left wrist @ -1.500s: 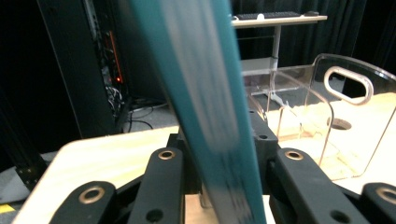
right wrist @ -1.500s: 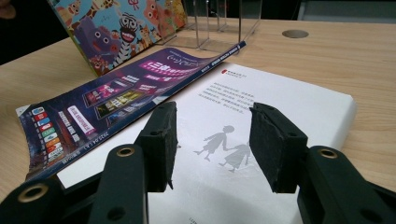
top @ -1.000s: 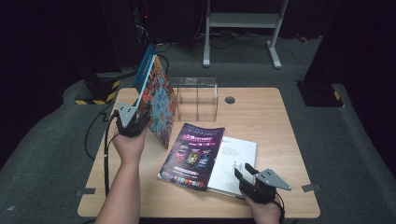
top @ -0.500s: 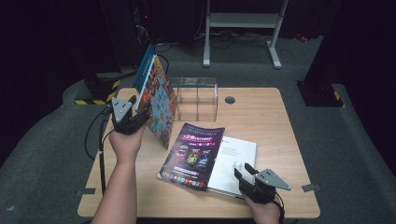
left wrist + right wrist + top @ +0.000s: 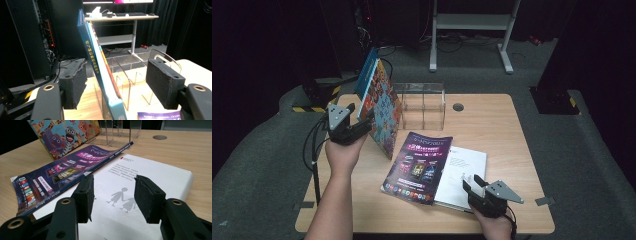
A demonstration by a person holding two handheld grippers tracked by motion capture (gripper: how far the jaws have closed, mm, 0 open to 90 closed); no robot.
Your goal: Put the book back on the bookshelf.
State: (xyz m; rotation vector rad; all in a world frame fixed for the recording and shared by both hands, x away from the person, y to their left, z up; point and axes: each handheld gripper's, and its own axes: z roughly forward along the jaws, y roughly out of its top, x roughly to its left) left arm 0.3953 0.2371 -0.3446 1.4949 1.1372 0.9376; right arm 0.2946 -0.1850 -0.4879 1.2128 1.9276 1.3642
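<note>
Starting nearest the person, the right claw (image 5: pixel 473 184) hovers at the front edge of the pale wooden counter (image 5: pixel 507 125), its jaws apart with nothing between them, over the white softcover book (image 5: pixel 464 172) that lies flat near the front right. A glossy purple magazine (image 5: pixel 418 165) overlaps that book's left side, its long axis running front to back; the right half of the counter lies bare. Farther back on the left, the left claw (image 5: pixel 367 121) has just been opening, and its jaws now straddle the tall blue-spined picture books (image 5: pixel 96 65) without pressing them. These books stand on edge, leaning with tops tilted leftward, beside the clear acrylic divider rack (image 5: pixel 423 102) toward the rear edge. The left claw's view shows the spine lettering; the right claw's view shows cartoon animals on the cover (image 5: pixel 67 135).
</note>
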